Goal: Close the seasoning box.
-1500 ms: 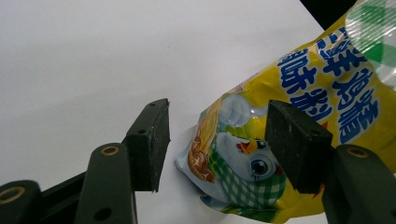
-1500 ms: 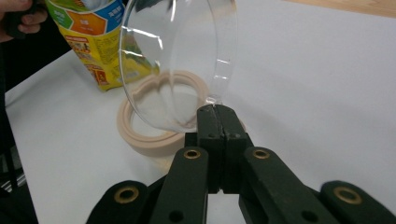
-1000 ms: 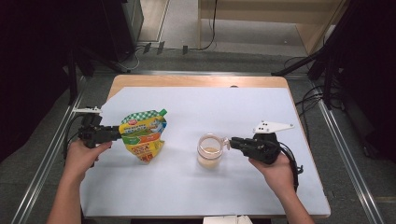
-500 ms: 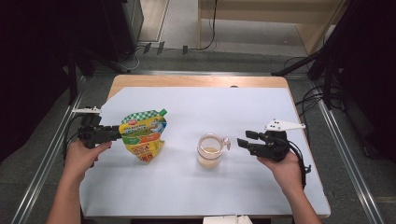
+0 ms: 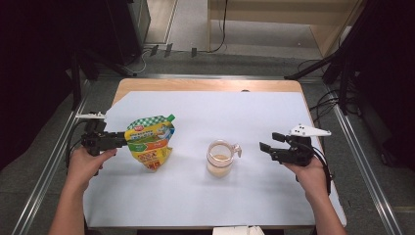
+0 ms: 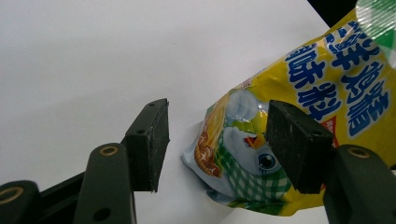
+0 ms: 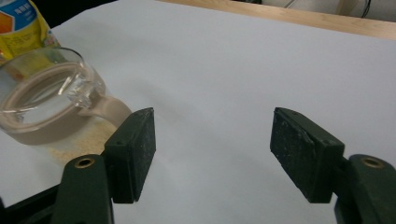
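Note:
A yellow and green seasoning pouch (image 5: 149, 144) stands at the left of the white sheet. My left gripper (image 5: 123, 140) is at its left edge, jaws apart. In the left gripper view, the pouch (image 6: 299, 70) has its lower corner between the jaws of the left gripper (image 6: 217, 135), and the left pad is clear of it. A clear glass cup (image 5: 220, 157) with brownish powder in it sits mid-table, handle to the right. My right gripper (image 5: 268, 142) is to the right of the handle and apart from it. Its jaws have just been opening, with nothing between them. The right gripper view has the cup (image 7: 42, 107) left of the right gripper (image 7: 212, 140).
A white sheet (image 5: 205, 112) covers most of the wooden table (image 5: 205, 84). Metal rails run along both sides of the table. Cables and dark stands sit on the floor beyond the far edge.
My right gripper has let go of the cup's handle, opened its jaws and drawn back to the right. The cup, the pouch and the left gripper have stayed put.

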A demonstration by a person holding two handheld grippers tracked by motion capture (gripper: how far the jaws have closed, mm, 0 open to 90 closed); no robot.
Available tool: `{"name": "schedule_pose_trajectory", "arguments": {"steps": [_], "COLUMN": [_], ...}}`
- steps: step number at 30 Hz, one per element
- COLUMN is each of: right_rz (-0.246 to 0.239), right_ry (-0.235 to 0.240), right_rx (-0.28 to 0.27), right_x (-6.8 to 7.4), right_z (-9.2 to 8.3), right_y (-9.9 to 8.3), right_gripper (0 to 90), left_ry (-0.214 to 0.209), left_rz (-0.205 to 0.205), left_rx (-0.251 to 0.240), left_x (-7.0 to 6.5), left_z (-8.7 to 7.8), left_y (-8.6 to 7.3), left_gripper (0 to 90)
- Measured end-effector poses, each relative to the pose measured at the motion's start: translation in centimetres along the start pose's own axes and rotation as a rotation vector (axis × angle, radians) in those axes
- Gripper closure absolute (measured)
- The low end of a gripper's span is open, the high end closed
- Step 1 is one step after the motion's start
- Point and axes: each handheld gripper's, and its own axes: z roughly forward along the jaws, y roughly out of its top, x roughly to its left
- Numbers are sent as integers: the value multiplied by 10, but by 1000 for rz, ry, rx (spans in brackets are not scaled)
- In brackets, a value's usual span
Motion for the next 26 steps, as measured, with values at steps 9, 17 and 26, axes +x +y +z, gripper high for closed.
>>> {"name": "schedule_pose_trajectory", "arguments": {"steps": [9, 17, 26], "right_rz": [-5, 17, 18], "right_ry": [-42, -47, -41], "right_rx": [39, 75, 106], "right_x": [-19, -28, -27], "right_z": [1, 9, 14], "right_y": [-7, -10, -13], "right_gripper": [243, 235, 235], "left_ry": [3, 5, 11], "left_rz": [2, 5, 22], "left_rx": [6, 2, 0], "left_x": [0, 0, 2], "left_z": [1, 1, 5], "left_y": [0, -1, -3], "left_gripper": [404, 405, 356]}}
